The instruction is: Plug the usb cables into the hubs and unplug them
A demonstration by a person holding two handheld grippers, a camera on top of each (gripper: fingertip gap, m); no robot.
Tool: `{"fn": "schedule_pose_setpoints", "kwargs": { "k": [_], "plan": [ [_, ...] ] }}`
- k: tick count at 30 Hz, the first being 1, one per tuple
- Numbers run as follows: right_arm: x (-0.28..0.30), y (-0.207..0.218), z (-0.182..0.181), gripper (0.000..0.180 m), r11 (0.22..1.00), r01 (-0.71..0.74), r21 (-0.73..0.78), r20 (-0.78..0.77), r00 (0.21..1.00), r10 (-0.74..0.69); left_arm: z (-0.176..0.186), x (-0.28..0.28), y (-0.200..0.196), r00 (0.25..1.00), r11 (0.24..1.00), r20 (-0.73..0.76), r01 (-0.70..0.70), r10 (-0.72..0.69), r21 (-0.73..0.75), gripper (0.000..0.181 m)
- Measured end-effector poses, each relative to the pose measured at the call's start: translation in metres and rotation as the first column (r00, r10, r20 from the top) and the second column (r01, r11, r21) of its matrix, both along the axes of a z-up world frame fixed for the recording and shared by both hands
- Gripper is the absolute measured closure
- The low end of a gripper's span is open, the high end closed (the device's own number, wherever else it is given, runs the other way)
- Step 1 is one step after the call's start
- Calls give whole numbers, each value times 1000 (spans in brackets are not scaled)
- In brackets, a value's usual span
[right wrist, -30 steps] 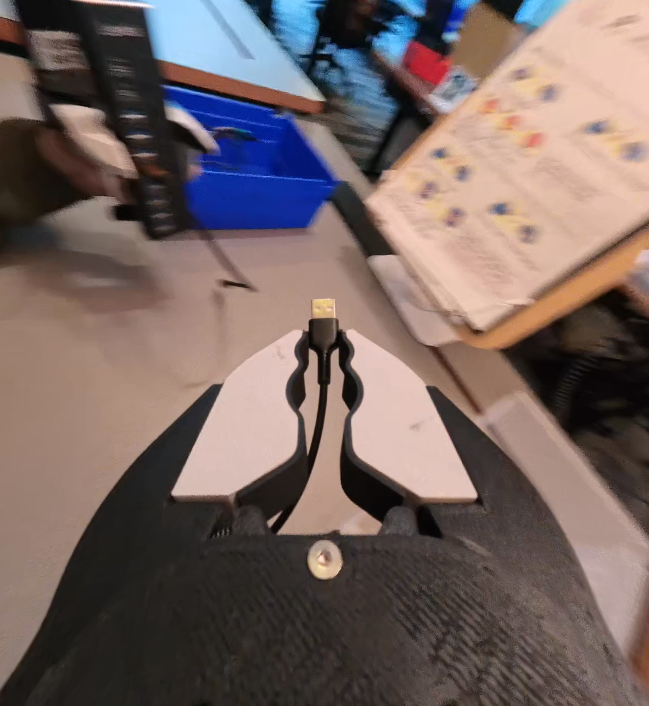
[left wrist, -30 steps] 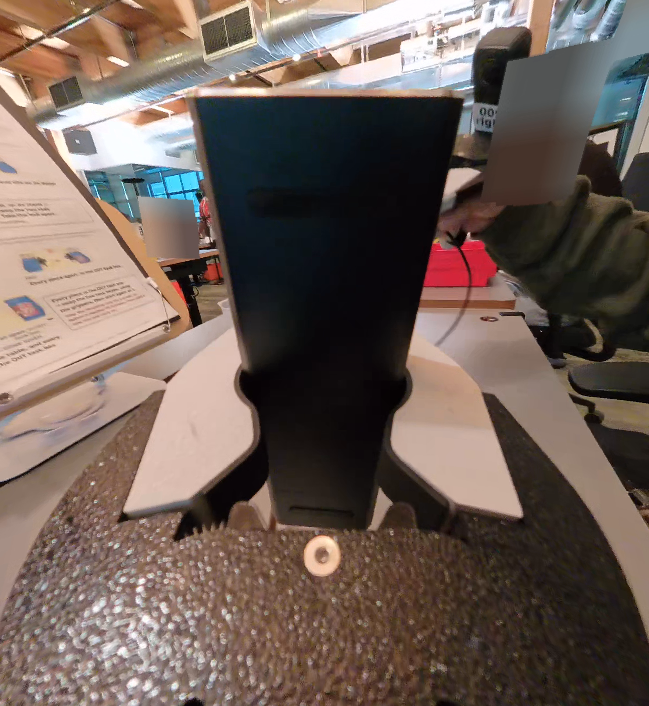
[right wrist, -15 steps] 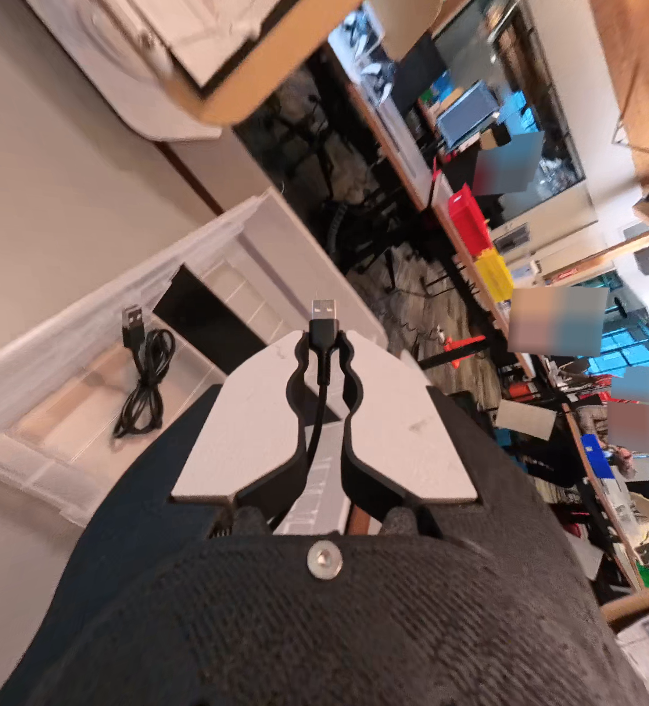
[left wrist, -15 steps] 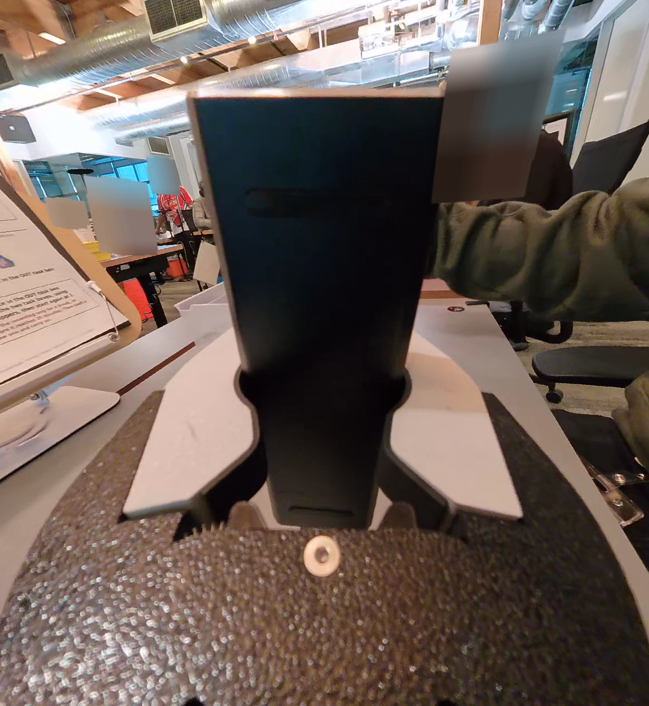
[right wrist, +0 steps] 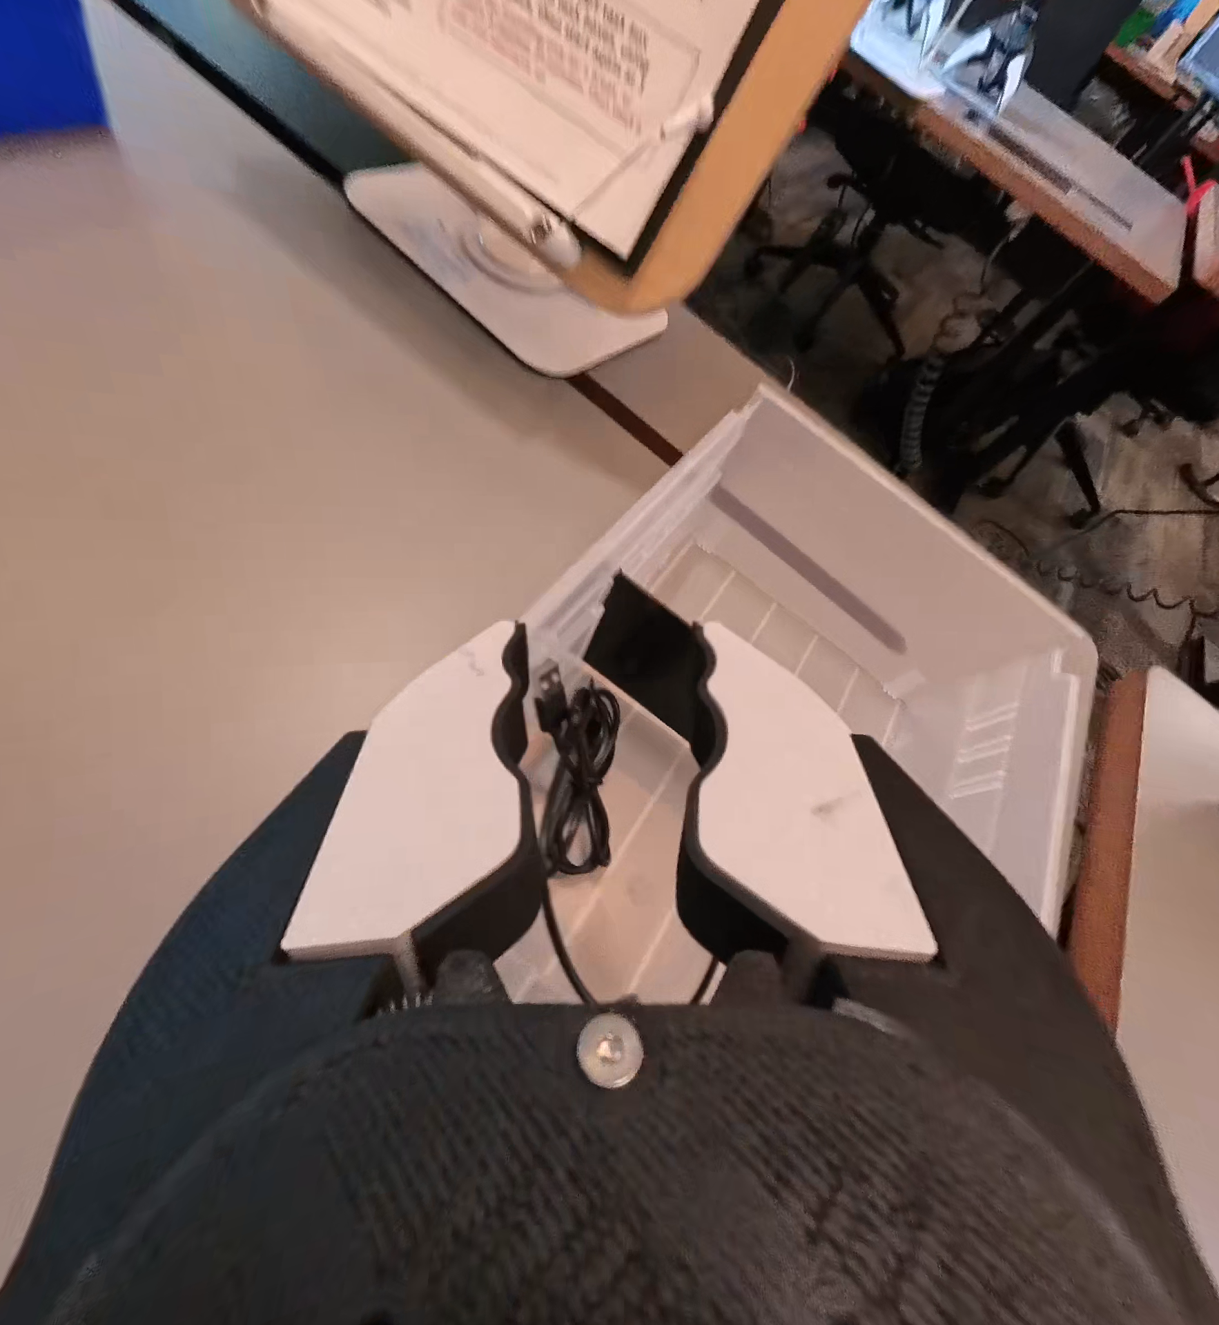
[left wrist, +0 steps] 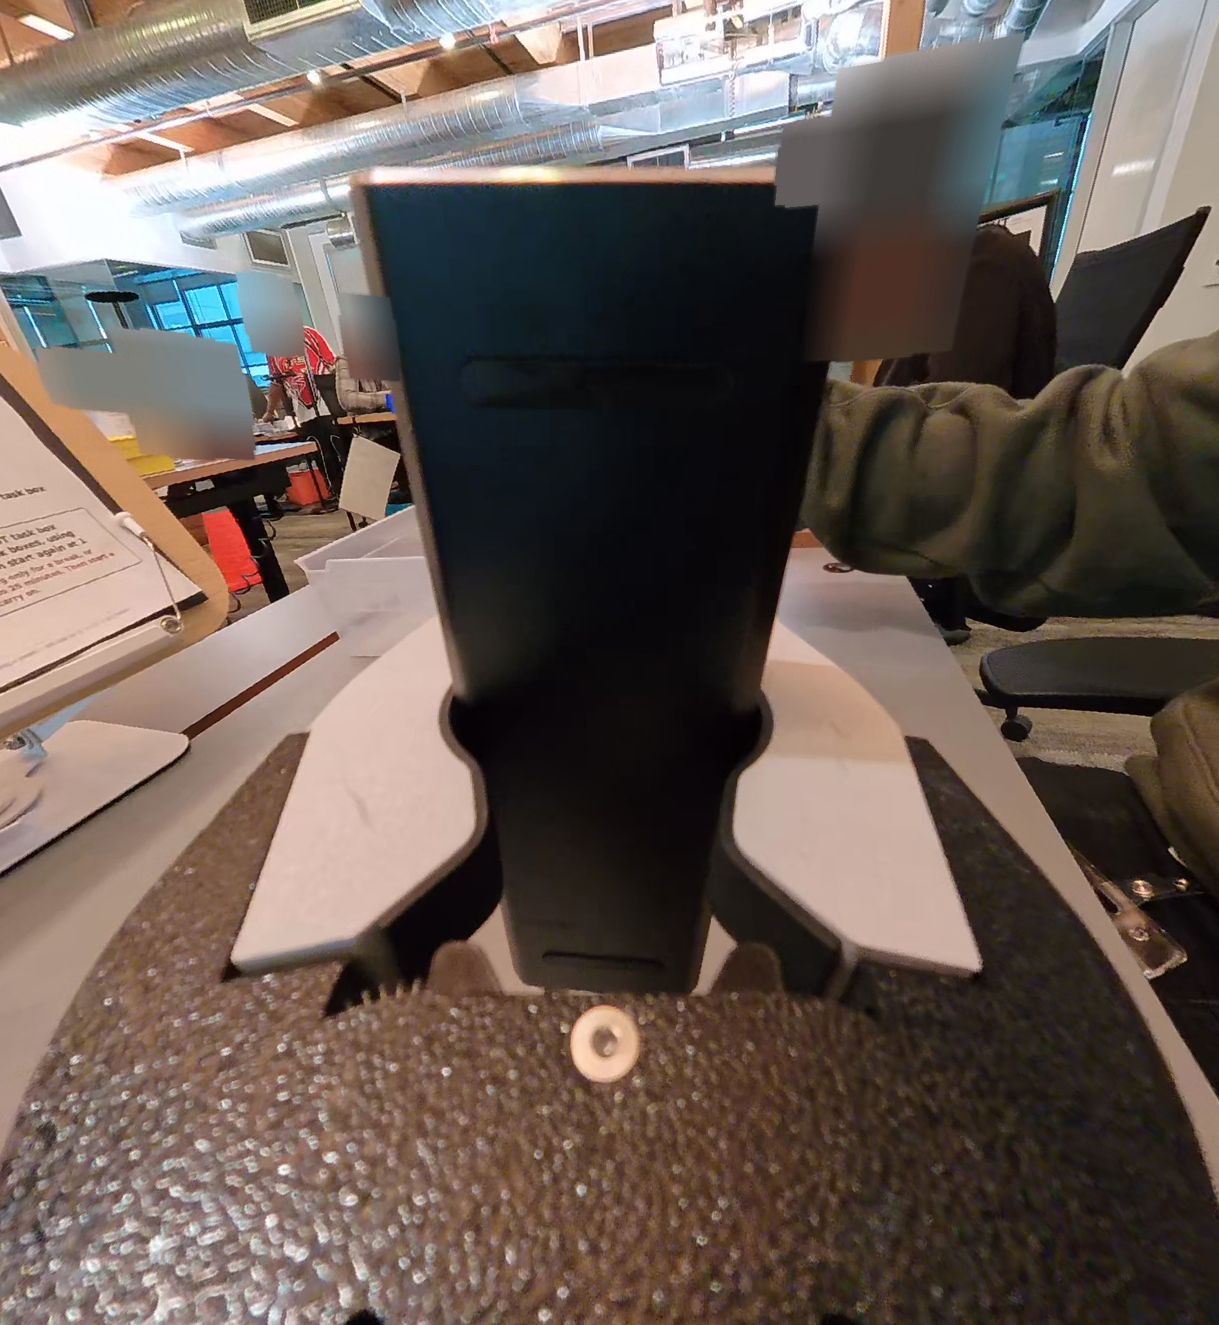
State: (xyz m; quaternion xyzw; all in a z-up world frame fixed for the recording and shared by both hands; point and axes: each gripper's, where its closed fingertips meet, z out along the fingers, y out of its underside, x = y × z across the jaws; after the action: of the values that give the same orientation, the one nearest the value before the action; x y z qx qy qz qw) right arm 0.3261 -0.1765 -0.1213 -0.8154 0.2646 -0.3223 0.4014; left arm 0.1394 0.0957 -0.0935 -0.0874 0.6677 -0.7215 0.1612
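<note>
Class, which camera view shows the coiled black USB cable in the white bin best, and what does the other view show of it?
The right wrist view: the coiled black USB cable lies in the white bin, framed by the open right tool. The left wrist view shows none of it; the black hub fills the middle.

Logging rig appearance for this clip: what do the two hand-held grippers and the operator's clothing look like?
Both the left hand-held gripper and the right hand-held gripper have pale grey flat-topped fingers with black wavy inner edges, a dark textured body and one silver screw. The person wears an olive-green fleece sleeve.
</note>
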Motion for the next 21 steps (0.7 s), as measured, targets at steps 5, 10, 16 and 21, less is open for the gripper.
{"fn": "schedule_pose_setpoints", "kwargs": {
  "k": [5, 10, 16, 21],
  "plan": [
    [-86, 91, 42, 126, 923, -344, 171, 18, 938, 346, 1, -6, -6, 999, 999, -5, 49, -49, -23, 110],
    [-184, 197, 43, 131, 726, -644, 242, 76, 759, 647, -2, -15, -21, 995, 995, 2, 99, -99, 2, 110],
    [-212, 247, 9, 144, 659, -737, 153, 19, 668, 744, -2, -31, -35, 983, 984, 30, 178, -179, 23, 110],
    [-222, 255, 0, 155, 619, -781, 86, 52, 624, 780, -5, -32, -41, 982, 982, 32, 188, -189, 36, 109]
  ]
}}
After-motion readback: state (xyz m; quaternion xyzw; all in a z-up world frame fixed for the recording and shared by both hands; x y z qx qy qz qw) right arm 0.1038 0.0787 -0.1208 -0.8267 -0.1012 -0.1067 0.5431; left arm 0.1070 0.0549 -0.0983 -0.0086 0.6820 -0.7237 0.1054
